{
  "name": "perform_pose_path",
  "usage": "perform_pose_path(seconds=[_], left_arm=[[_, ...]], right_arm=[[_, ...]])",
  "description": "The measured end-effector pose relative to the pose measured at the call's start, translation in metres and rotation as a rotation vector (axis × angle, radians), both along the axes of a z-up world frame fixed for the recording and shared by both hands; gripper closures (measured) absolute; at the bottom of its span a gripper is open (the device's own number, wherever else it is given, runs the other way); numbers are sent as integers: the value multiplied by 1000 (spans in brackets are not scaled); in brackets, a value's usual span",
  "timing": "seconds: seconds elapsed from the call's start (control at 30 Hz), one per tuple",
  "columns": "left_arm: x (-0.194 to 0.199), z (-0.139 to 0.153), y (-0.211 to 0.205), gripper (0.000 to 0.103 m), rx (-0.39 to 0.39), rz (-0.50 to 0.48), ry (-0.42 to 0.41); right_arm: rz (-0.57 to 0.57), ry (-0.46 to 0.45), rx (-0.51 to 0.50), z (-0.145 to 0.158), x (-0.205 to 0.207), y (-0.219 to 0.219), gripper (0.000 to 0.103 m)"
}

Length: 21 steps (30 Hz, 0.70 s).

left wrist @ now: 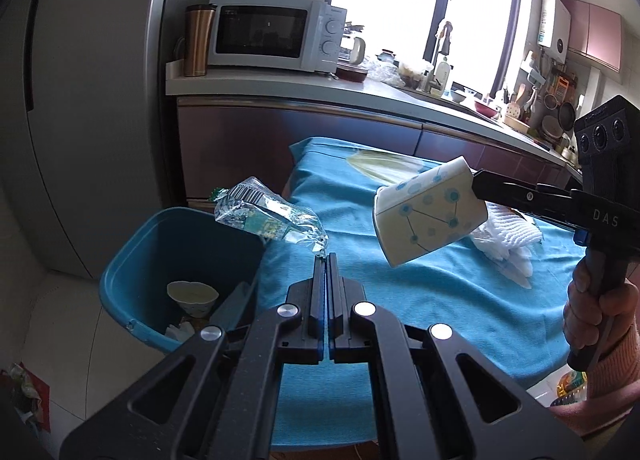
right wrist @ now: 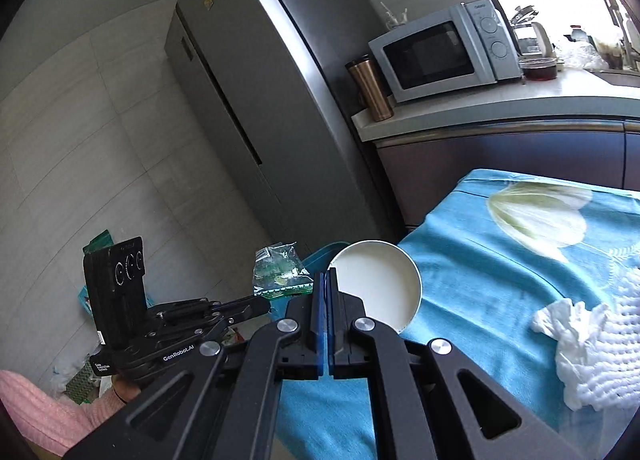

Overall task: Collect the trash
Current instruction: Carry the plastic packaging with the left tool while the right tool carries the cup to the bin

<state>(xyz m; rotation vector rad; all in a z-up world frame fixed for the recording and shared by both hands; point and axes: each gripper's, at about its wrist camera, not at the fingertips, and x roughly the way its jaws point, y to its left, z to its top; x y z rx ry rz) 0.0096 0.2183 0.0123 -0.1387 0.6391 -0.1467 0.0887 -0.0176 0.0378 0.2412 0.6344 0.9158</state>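
Blue cloth point(left wrist: 420, 300) drapes a table whose left edge meets a blue bin point(left wrist: 132, 260) on the floor, a cabinet and fridge point(left wrist: 92, 100) close behind. Inside the bin lie a crushed paper cup point(left wrist: 192, 296) and scraps. The left gripper point(left wrist: 326, 260), jaws closed on a clear wrapper point(left wrist: 272, 216), holds it over the bin's rim. The right gripper point(right wrist: 326, 274), jaws clamped on a paper cup's point(left wrist: 430, 216) rim, holds it above the cloth. Crumpled tissue point(right wrist: 576, 340) remains on the table.
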Motion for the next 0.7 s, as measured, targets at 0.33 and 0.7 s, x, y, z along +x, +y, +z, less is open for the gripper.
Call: perform_pose_path(seconds=[0.33, 0.7], left_arm=[[9, -14, 52, 102, 2, 97, 40], [24, -48, 78, 102, -2, 162, 123]], right_arm=[[96, 9, -33, -2, 17, 59, 103], [148, 67, -93, -23, 45, 116, 103]])
